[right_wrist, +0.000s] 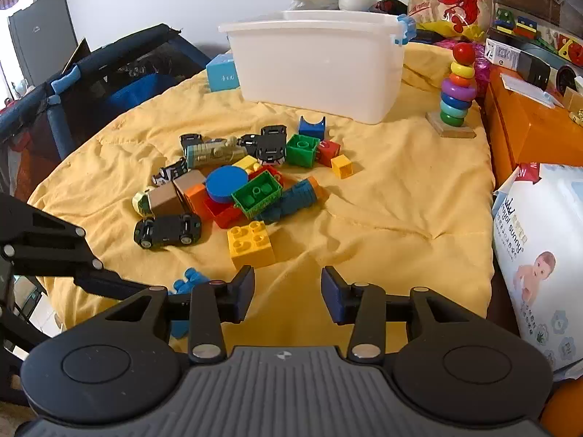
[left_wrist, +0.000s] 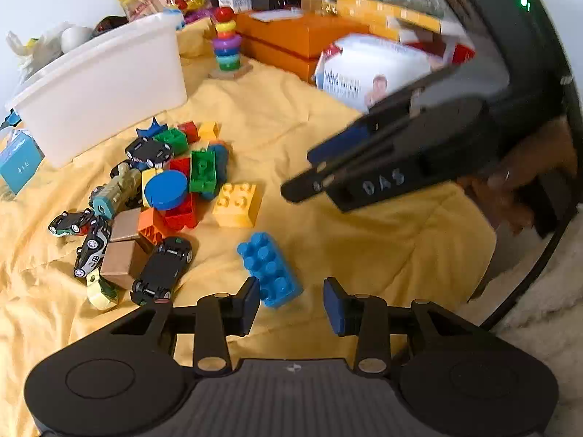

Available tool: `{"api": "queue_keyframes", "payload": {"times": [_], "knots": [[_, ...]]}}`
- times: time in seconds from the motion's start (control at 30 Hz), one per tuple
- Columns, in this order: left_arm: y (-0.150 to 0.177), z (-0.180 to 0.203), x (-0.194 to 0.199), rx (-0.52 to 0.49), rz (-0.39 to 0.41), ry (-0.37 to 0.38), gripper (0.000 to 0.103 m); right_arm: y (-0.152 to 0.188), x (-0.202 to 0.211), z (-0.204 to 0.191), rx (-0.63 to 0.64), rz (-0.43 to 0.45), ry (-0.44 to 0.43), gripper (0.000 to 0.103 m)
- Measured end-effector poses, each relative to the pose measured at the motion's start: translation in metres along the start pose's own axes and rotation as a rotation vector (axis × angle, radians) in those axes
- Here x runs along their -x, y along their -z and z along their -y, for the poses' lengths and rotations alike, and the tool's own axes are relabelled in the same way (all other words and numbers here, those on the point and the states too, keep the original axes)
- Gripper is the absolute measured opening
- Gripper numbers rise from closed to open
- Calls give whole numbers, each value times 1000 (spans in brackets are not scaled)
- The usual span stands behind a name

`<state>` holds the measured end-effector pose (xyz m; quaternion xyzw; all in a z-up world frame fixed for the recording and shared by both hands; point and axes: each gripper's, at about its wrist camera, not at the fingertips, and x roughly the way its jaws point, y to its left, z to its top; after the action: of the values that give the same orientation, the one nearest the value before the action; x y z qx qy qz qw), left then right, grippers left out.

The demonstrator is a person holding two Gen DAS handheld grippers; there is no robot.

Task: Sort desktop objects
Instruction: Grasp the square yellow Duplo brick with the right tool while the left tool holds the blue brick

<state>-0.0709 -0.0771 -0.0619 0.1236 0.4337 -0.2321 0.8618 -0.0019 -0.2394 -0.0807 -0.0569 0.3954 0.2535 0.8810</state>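
Bare yellow blanket (right_wrist: 393,196) right of toy pile (right_wrist: 233,182) (white bin (right_wrist: 317,73) behind).

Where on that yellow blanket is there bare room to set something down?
Bare yellow blanket lies between the toy pile, ring stacker and wipes pack. It is crowded around the pile, before the white bin.

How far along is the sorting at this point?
Nothing looks sorted yet: bricks and toy cars sit heaped on the yellow cloth before the white bin, whose inside is hidden. Both claws are open and empty; the left claw frames the blue brick. Everything remains.
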Motion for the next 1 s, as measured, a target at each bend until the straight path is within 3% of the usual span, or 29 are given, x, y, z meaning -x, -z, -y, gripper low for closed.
{"api": "queue_keyframes", "payload": {"times": [0.13, 0.23, 0.4, 0.47, 0.6, 0.73, 0.77, 0.8, 1.0], "knots": [[-1, -9, -3, 65, 8, 11, 44, 0, 1, 1, -1, -1, -1, 45], [0, -26, 2, 181, 34, -10, 44, -3, 3, 0, 5, 14, -2, 45], [-1, -49, -16, 347, -3, 148, 45, -10, -2, -6, 31, 21, -22, 47], [-1, -48, -27, 349, -47, 158, 45, -15, -5, -11, 49, 30, -33, 49], [1, -54, -33, 360, -70, 128, 27, -22, -21, -20, 89, 19, -53, 50], [5, -61, -24, 325, -73, 74, 27, -22, -42, -24, 89, -34, -58, 49], [5, -62, -22, 308, -71, 65, 27, -20, -47, -25, 88, -50, -58, 46], [6, -64, -18, 295, -66, 61, 27, -17, -51, -26, 88, -67, -58, 34], [-1, -82, 6, 269, 4, 49, 27, -15, -42, -26, 69, -64, -37, 34]]}}
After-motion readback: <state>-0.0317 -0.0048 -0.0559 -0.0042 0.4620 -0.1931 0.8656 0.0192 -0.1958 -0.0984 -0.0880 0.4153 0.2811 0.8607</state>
